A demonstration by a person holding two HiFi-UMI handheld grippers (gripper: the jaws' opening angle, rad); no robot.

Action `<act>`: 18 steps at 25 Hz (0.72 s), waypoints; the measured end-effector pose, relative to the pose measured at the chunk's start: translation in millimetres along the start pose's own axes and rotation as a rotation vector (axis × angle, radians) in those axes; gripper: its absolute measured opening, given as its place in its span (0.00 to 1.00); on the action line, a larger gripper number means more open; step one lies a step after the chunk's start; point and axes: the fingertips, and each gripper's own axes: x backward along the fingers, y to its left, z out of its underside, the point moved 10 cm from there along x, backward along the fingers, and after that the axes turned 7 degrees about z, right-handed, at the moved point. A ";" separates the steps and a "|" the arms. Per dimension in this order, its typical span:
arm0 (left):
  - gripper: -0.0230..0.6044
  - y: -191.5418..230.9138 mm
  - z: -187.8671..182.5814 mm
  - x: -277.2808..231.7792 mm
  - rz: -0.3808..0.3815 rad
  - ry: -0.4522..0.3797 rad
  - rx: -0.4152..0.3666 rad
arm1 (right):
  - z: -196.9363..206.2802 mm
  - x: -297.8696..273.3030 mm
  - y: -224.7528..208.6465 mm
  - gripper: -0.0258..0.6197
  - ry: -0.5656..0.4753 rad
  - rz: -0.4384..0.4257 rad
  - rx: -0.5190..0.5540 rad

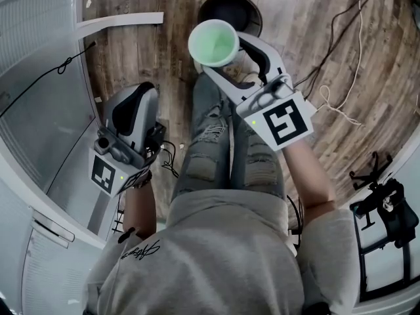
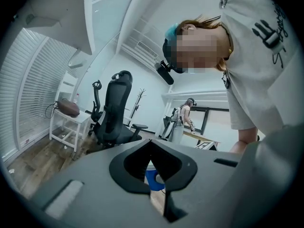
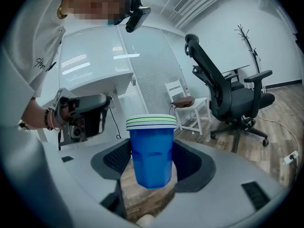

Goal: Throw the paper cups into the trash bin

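Note:
A stack of blue paper cups [image 3: 152,151], white-rimmed and pale green inside [image 1: 213,42], stands upright between the jaws of my right gripper [image 3: 153,163], which is shut on it. In the head view my right gripper [image 1: 230,61] holds the stack just in front of a round black trash bin [image 1: 248,15] on the floor, partly hidden by the cups. My left gripper [image 1: 136,100] hangs lower at the left with nothing in it and its jaws together. Through the small gap in my left gripper [image 2: 151,148] a bit of blue cup [image 2: 154,179] shows.
White desks and glass panels [image 1: 39,77] close off the left side. Cables [image 1: 341,104] trail over the wooden floor at the right, and a black stand [image 1: 384,202] sits at the lower right. A black office chair [image 3: 228,96], a white side table [image 3: 187,110] and a distant person [image 2: 183,118] are nearby.

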 end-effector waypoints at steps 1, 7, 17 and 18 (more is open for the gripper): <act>0.04 0.7 1.9 -0.2 -0.002 -0.007 -0.002 | 5.2 -2.1 -1.3 0.47 0.009 -0.001 0.000; 0.04 0.6 15.6 1.1 -0.002 -0.008 -0.006 | 34.1 -15.0 -7.2 0.47 0.051 -0.014 -0.013; 0.04 0.2 42.5 14.2 -0.007 0.016 0.051 | 74.0 -41.6 -19.9 0.47 0.109 -0.002 -0.020; 0.04 0.6 43.7 13.9 -0.006 0.018 0.048 | 77.8 -43.6 -21.4 0.47 0.116 0.000 -0.021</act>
